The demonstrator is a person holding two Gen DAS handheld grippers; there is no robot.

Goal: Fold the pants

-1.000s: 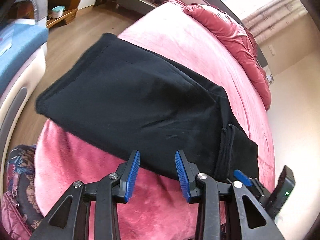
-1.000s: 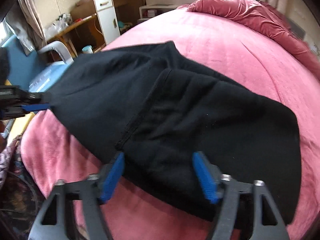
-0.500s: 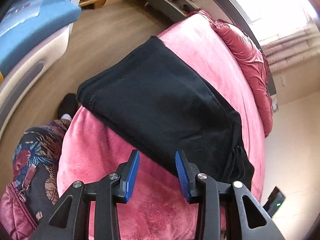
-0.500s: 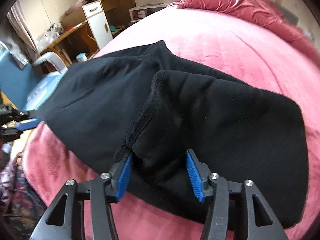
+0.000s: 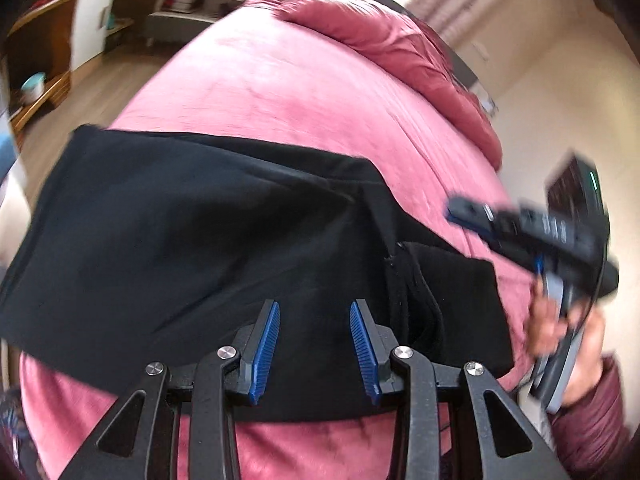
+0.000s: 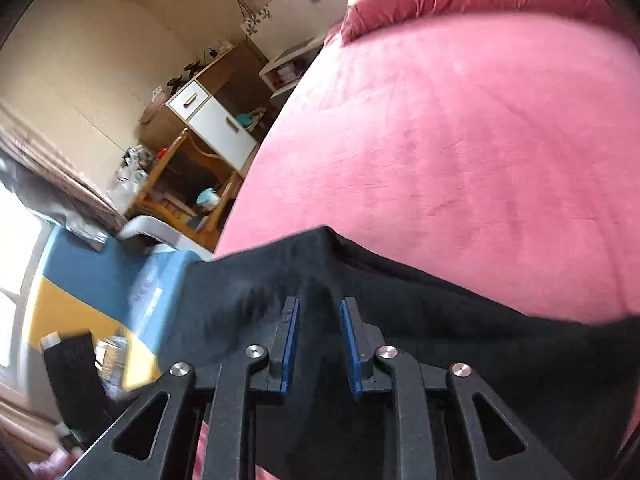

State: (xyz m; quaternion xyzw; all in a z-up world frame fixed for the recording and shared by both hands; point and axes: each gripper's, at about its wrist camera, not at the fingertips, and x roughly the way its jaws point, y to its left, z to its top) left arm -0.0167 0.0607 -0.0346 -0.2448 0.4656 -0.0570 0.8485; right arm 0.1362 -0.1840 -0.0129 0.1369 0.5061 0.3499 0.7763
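Black pants (image 5: 208,248) spread along near edge of pink bed (image 5: 288,92). Left gripper (image 5: 314,344) apart, empty, poised just above cloth. Right gripper (image 6: 318,340) just closing, cloth bunched between blue pads, lifted into a peak.

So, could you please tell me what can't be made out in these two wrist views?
- Right wrist view: whether the right gripper pinches the black fabric pants; dark cloth between its closing pads hides contact.
- Left wrist view: the pants' near hem, behind the left gripper.
- Left wrist view: the hand, motion-blurred.
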